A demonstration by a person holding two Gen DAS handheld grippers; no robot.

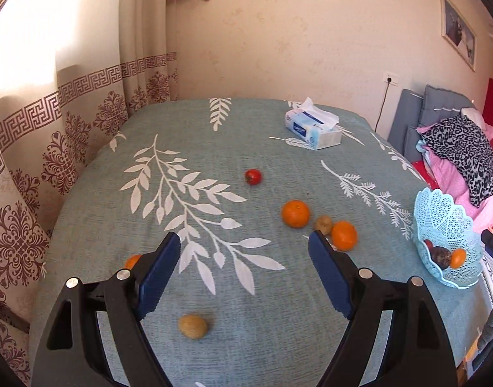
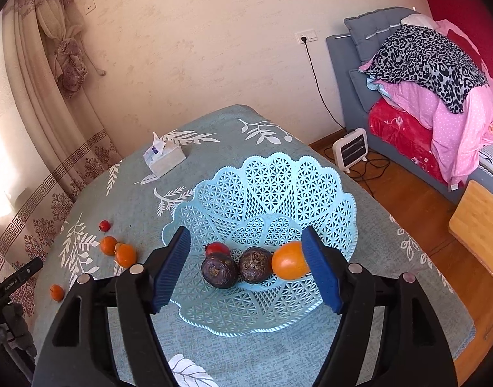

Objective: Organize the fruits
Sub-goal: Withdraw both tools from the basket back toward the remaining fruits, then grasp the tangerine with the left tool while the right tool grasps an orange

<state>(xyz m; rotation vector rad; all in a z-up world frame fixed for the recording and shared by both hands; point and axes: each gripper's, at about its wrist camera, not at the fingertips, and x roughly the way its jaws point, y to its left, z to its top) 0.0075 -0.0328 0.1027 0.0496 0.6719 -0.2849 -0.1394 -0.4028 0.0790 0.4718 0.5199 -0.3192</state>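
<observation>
My left gripper (image 1: 244,238) hangs open over the teal leaf-print tablecloth (image 1: 214,148). A brown kiwi (image 1: 192,325) lies below, between its fingers. Further off lie a red fruit (image 1: 253,176), two oranges (image 1: 295,213) (image 1: 343,235) with a second kiwi (image 1: 323,224) between them, and a small orange (image 1: 132,260) partly hidden behind the left finger. My right gripper (image 2: 246,232) is open above the light-blue lattice basket (image 2: 269,174). The basket holds two dark purple fruits (image 2: 219,271) (image 2: 254,264), a red fruit (image 2: 218,248) and an orange fruit (image 2: 290,260) beside the right finger.
A tissue box (image 1: 312,127) sits near the table's far edge. Patterned curtains (image 1: 53,148) hang close on the left. To the right are a bed piled with bedding (image 2: 423,90), a small heater (image 2: 349,150) on the floor and a wooden stool (image 2: 478,225). A tripod-mounted device (image 2: 14,282) stands at the table's left.
</observation>
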